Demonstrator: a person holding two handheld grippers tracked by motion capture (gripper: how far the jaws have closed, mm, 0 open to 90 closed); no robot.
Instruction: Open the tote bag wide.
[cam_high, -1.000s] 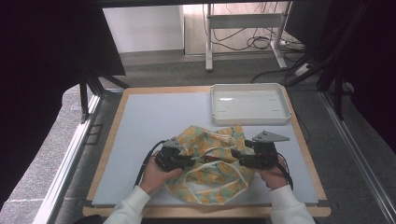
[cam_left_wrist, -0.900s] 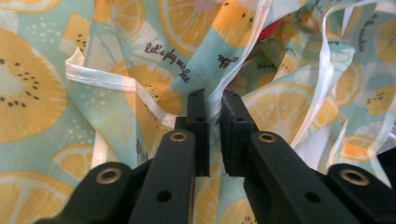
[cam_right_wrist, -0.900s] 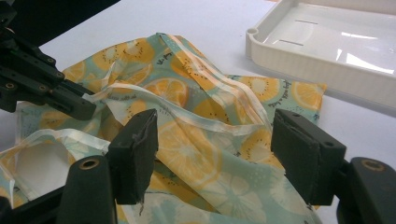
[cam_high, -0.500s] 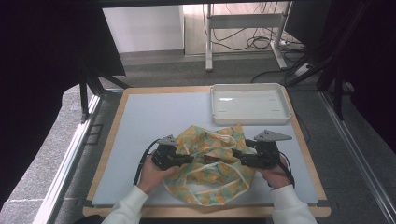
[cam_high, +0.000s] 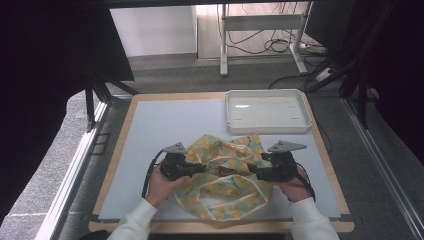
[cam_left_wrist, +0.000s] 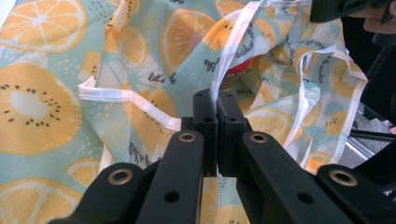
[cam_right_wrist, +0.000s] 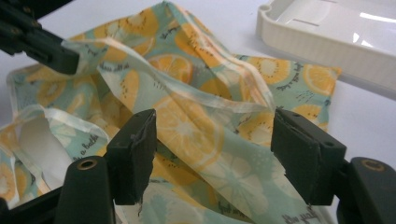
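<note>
Pinching the white hem of the bag (cam_left_wrist: 140, 70), my left gripper (cam_left_wrist: 215, 105) has its jaws pressed together on that edge. My right gripper (cam_right_wrist: 212, 154) stands wide open, fabric lying between the jaws but not yet held. The bag sits crumpled at the near middle of the mat (cam_high: 165, 125), between my two hands, with something red (cam_left_wrist: 238, 65) just glimpsed inside its folds. To do this well, I judge I should close the right jaws on a single hem layer opposite my left grip, then draw the two apart gently so the mouth opens without dragging the cloth. A white tray (cam_high: 267, 111) sits empty at the far right, touching the bag's corner. Beyond the table lie grey floor and loose cables (cam_high: 270, 45).
</note>
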